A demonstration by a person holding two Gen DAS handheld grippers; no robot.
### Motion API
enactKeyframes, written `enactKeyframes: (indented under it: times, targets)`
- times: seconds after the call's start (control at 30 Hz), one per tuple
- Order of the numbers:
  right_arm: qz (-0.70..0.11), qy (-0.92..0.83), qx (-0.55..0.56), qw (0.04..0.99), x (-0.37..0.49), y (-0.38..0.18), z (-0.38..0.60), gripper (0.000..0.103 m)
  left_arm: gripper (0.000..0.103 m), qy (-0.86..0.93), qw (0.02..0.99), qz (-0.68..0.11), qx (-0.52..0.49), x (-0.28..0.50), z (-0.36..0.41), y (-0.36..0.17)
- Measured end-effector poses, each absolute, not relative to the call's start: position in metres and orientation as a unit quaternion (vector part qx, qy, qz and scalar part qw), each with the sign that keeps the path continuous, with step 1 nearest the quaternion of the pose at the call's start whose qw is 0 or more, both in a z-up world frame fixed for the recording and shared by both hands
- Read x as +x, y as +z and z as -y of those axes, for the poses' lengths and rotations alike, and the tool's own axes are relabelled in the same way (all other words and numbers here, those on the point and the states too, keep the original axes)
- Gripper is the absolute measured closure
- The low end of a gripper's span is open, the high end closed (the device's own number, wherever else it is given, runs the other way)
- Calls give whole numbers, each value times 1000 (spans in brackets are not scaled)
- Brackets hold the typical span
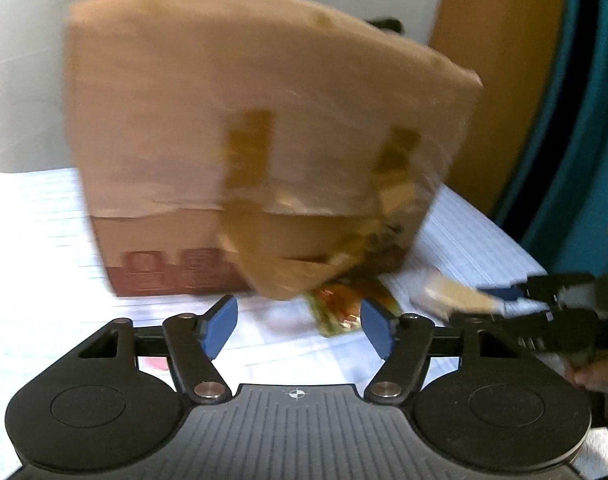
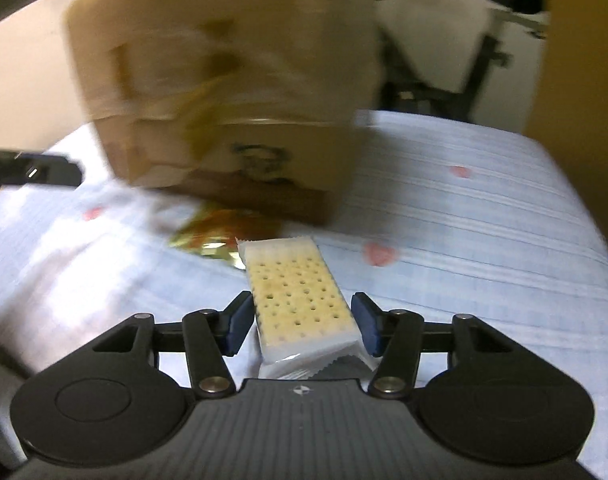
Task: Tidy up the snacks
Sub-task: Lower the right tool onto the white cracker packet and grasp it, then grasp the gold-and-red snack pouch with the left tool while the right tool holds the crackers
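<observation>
Cracker pack [image 2: 300,300] — pale, dotted biscuits in clear-white wrapper — between right gripper's [image 2: 302,322] pads.

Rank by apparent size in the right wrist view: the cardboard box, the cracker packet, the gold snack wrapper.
1. cardboard box, clearly largest.
2. cracker packet, between the right gripper fingers; nearness to the camera enlarges it.
3. gold snack wrapper, smallest, but partly hidden by the packet and blurred, so unsure.

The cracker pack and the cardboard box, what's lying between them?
A gold and orange snack wrapper lies on the cloth between the cracker pack and the cardboard box, as the right wrist view shows.
</observation>
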State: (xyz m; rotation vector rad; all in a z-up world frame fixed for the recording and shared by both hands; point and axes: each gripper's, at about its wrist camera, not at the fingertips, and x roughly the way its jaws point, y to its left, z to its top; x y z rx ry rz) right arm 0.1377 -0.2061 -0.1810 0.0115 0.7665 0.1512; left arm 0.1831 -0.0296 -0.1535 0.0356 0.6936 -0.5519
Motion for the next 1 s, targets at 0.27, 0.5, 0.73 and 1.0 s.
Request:
enactKeyframes:
  times: [0.27,0.5,0.73,1.0]
  targets:
    - [-337,-23,36,941,141,-187,228,47,41,-330,873,-348,91,207,92,-173]
    - [-326,-35,65,942,135,-197,238,47,42,-354,859,-354,105,232,123,-185]
    - [-321,-36,63,944,135,-197,236,47,42,-375,843,-369,111,241,132,-197]
    - [-319,-35,66,945,134,-199,238,47,42,-364,847,-370,119,234,129,-203]
